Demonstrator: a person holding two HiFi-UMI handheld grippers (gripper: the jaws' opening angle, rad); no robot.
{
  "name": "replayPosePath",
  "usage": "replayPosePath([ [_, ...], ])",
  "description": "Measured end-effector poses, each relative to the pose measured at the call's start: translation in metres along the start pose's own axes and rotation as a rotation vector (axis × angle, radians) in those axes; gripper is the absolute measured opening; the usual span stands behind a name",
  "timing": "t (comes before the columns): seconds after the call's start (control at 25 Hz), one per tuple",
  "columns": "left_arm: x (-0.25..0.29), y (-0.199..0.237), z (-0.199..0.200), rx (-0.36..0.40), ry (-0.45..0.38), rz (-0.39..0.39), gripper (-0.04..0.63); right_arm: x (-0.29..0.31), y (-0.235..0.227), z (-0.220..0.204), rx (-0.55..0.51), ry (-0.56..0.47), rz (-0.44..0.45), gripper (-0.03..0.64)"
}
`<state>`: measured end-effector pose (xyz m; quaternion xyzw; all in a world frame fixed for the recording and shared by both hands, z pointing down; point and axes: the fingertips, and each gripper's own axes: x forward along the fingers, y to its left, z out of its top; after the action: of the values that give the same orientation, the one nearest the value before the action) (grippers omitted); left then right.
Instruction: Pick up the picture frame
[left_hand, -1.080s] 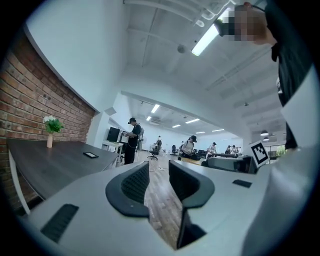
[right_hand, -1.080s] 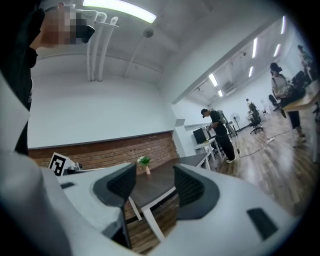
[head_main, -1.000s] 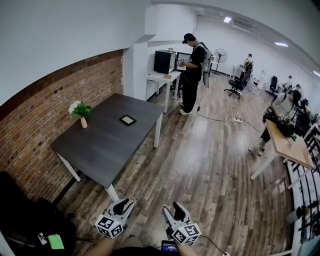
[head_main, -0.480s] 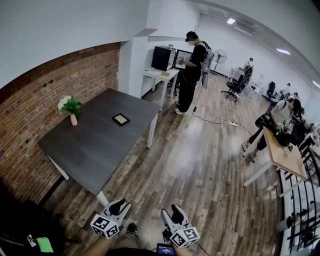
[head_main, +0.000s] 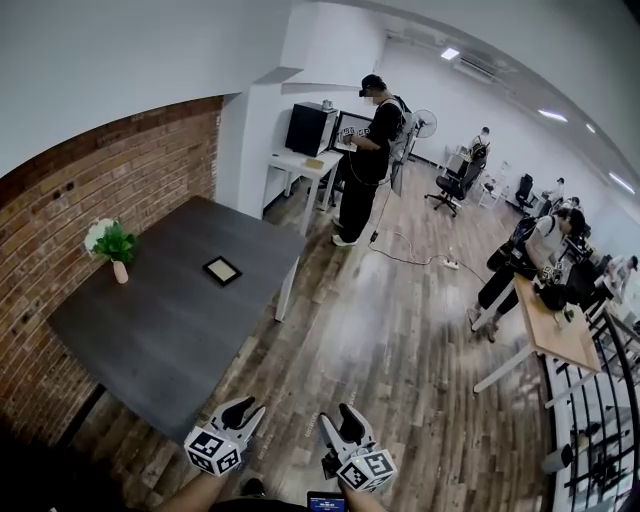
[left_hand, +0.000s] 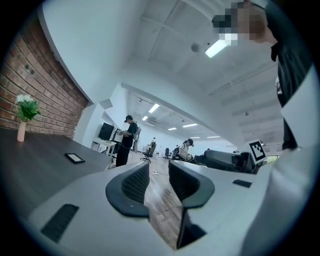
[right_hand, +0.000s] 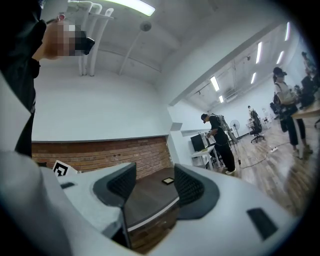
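Note:
A small dark picture frame (head_main: 222, 270) lies flat on the dark grey table (head_main: 150, 330), near its far end. It also shows as a thin slab in the left gripper view (left_hand: 75, 158) and between the jaws of the right gripper view (right_hand: 168, 180). My left gripper (head_main: 243, 410) and right gripper (head_main: 338, 421) are held low near my body, well short of the table's near end. Both stand open with nothing between the fingers. In their own views the left gripper (left_hand: 159, 181) and right gripper (right_hand: 155, 185) are empty too.
A potted plant in a pink vase (head_main: 113, 247) stands on the table by the brick wall (head_main: 60, 230). A person (head_main: 362, 155) stands at a white desk with a computer (head_main: 305, 130). Other people, chairs and a wooden table (head_main: 555, 335) are at the right.
The view has swung right and forward: table, frame and plant have slid left in the head view. Both grippers stay open in about the same place.

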<state>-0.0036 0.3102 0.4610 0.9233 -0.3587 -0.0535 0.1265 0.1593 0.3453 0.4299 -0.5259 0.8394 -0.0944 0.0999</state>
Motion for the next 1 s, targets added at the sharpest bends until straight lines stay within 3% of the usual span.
replayPosePath([
  [0.44, 0.053, 0.088, 0.005, -0.107, 0.015, 0.036, 0.117, 0.078, -0.037, 0.009, 0.043, -0.022, -0.016, 0.241],
  [0.68, 0.102, 0.119, 0.01, -0.071, 0.022, 0.06, 0.117, 0.12, -0.086, 0.009, 0.07, -0.034, -0.015, 0.241],
  [1.0, 0.204, 0.165, 0.026, -0.061, 0.03, 0.152, 0.117, 0.218, -0.18, 0.029, 0.087, -0.034, 0.064, 0.241],
])
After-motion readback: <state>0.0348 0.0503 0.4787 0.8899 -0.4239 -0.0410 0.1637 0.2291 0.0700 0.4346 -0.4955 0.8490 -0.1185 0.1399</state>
